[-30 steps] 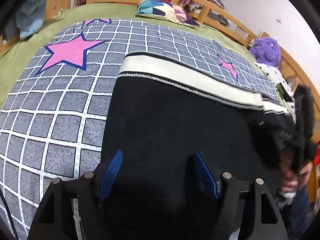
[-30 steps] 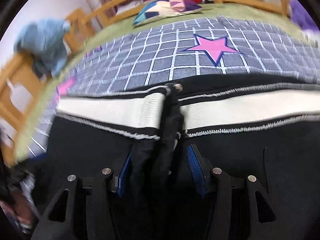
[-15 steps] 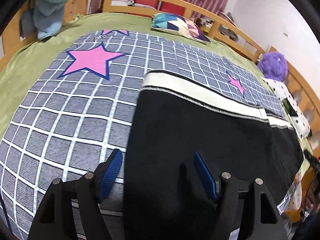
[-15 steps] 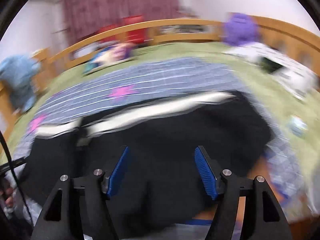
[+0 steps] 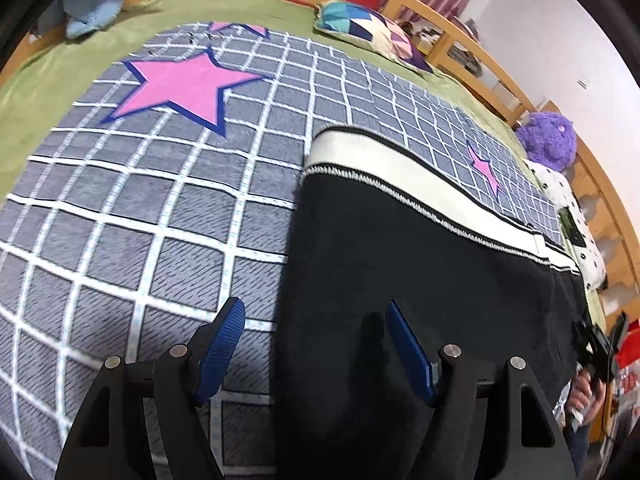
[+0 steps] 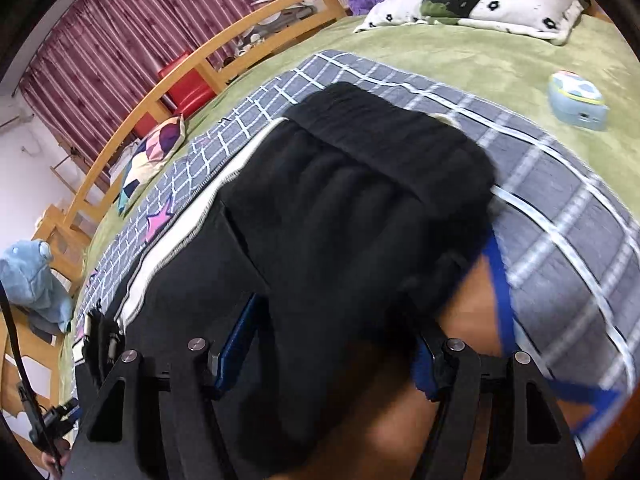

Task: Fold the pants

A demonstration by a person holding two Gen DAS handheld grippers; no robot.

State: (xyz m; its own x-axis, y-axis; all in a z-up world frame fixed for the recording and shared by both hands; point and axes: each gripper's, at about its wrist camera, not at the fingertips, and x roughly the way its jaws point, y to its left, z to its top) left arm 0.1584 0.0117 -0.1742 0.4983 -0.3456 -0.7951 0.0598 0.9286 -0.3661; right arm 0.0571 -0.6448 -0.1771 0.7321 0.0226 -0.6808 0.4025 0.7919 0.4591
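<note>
Wooden rails (image 5: 472, 40) frame a bed (image 5: 60, 80) with a green cover; on it I see a grey checked blanket (image 5: 160, 220) with pink stars (image 5: 184, 84).

Task item: the black pants (image 5: 420, 280) lie flat on the blanket, their white side stripe (image 5: 400, 184) running along the far edge. In the right wrist view the pants (image 6: 340, 208) fill the centre, with a bunched, doubled layer of cloth toward the near blanket edge.

Left gripper (image 5: 316, 344): my fingers (image 5: 222, 340) are spread wide, grasping nothing. One blue pad sits above the blanket, the other above the pants, so the pants' left edge runs between them.

Right gripper (image 6: 332, 344): the fingers (image 6: 240, 328) are spread apart, and a thick fold of black cloth lies between them. I cannot tell whether the pads press it; the right pad is mostly hidden by the cloth.

Surroundings: a patchwork pillow (image 5: 368, 32) near the headboard, a purple plush (image 5: 548, 140) by the rail, a white spotted pillow (image 6: 480, 4), a blue plush (image 6: 32, 276) at the corner, a small pale-blue case (image 6: 576, 100) on the green cover, and red curtains (image 6: 120, 44) behind.
</note>
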